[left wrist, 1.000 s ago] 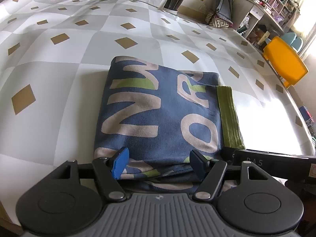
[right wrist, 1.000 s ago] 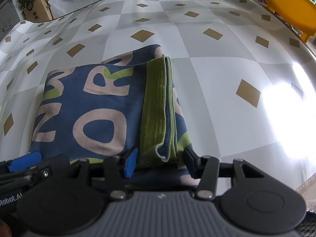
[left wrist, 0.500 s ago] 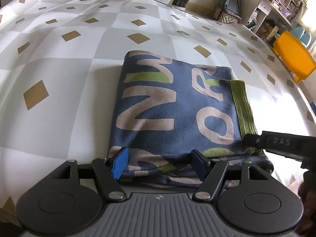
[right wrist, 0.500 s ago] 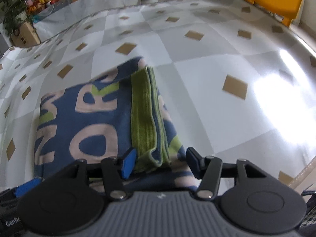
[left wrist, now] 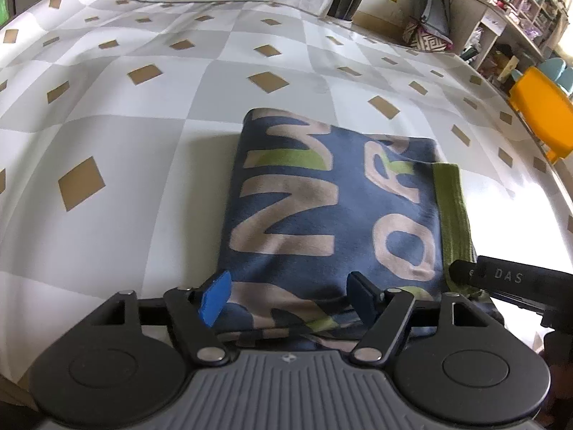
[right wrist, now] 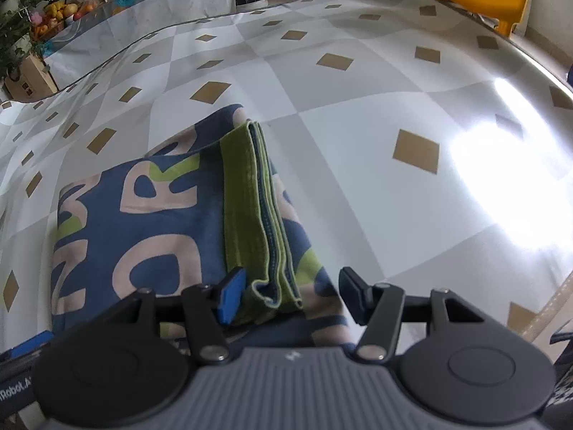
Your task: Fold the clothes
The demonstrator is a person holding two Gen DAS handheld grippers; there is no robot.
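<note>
The folded garment [left wrist: 333, 222] is laid on the checked tablecloth [left wrist: 150, 114]. The left gripper [left wrist: 290, 295] and right gripper [right wrist: 290, 295] are held spread over its near edge, their jaws just opened further; nothing is pinched.

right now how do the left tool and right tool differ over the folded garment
The left tool straddles the folded garment at its blue lettered near edge; the right tool straddles the green hem corner. The left stands wider. Both have just been opening, cloth between, unpinched.
</note>
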